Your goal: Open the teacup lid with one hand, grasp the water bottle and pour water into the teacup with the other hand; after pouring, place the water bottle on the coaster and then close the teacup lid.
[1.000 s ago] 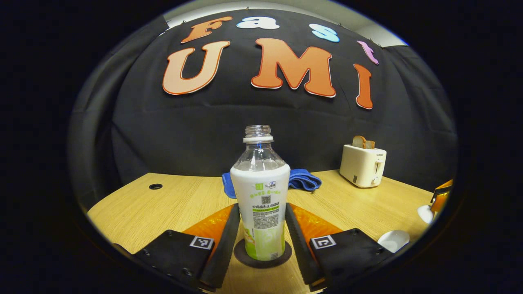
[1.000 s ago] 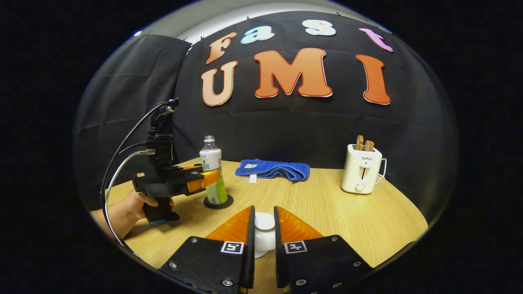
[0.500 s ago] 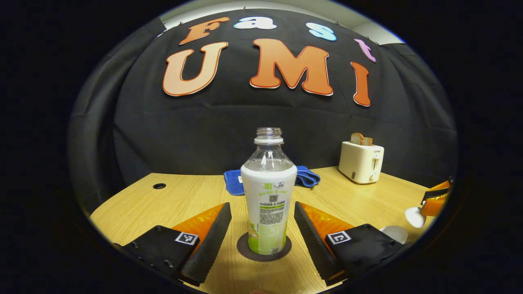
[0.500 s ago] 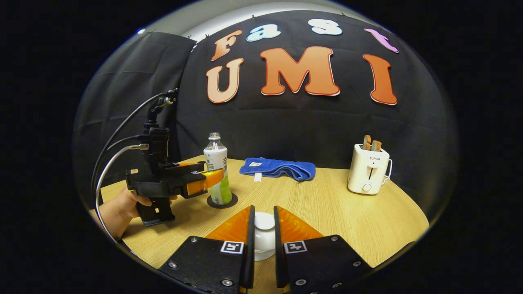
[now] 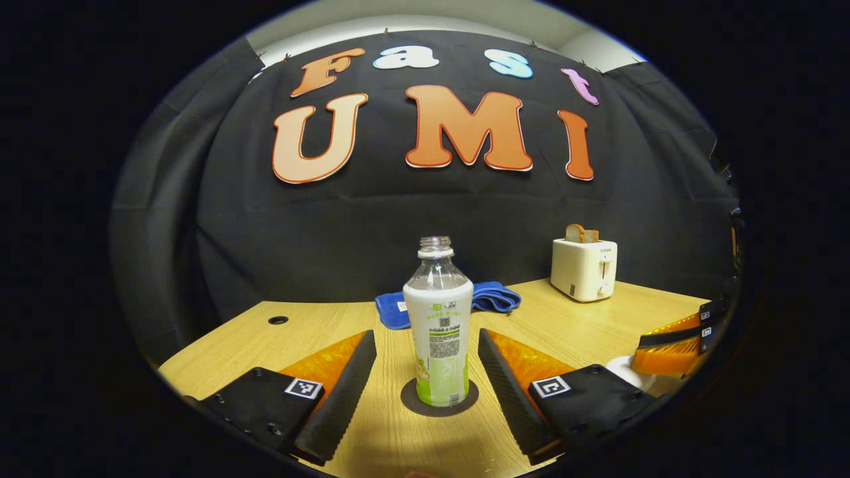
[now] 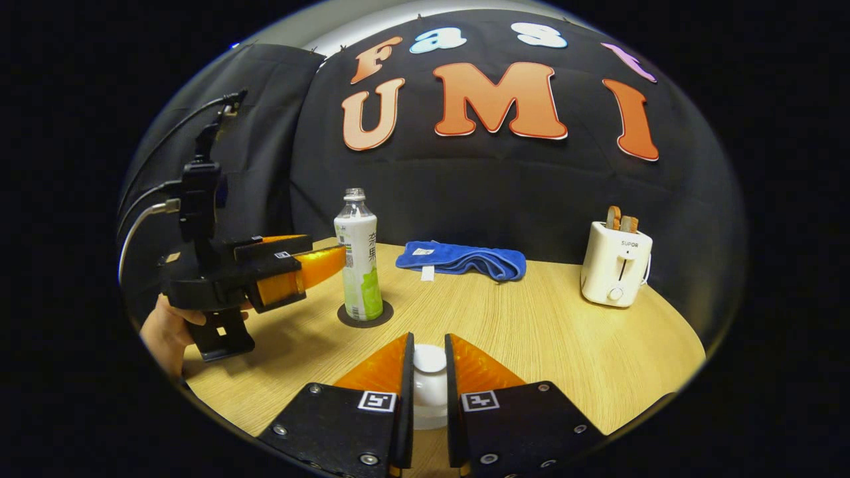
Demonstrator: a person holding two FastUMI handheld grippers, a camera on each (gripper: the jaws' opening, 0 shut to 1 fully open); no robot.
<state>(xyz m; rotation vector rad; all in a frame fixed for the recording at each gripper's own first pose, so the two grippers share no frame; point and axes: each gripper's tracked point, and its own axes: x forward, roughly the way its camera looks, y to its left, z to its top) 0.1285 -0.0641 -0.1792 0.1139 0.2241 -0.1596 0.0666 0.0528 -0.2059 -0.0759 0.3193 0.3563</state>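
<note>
Holding the teacup lid pinched between our right tongs, we see its white knob squeezed by both fingers, with the white body below it partly hidden, so we cannot tell whether the lid hangs above the teacup or sits on it. Our left tongs are spread wide, one finger on either side of the water bottle and clear of it. The bottle stands upright and uncapped on the dark coaster, near the middle of the surface, so we judge the pouring and the set-down done and only the closing of the lid left. From the right gripper view the left tongs float just beside the bottle, with a hand on the grip. The chief risk, as we judge it, is a spread finger clipping the bottle: it is tall, narrow and open at the top, so a sideways nudge could tip it and spill. The other risk lies with the lid: if we lower it off centre it may catch the rim and sit tilted, and letting go too early could let it slide off. A blue towel and a toaster stand well apart at the back.
</note>
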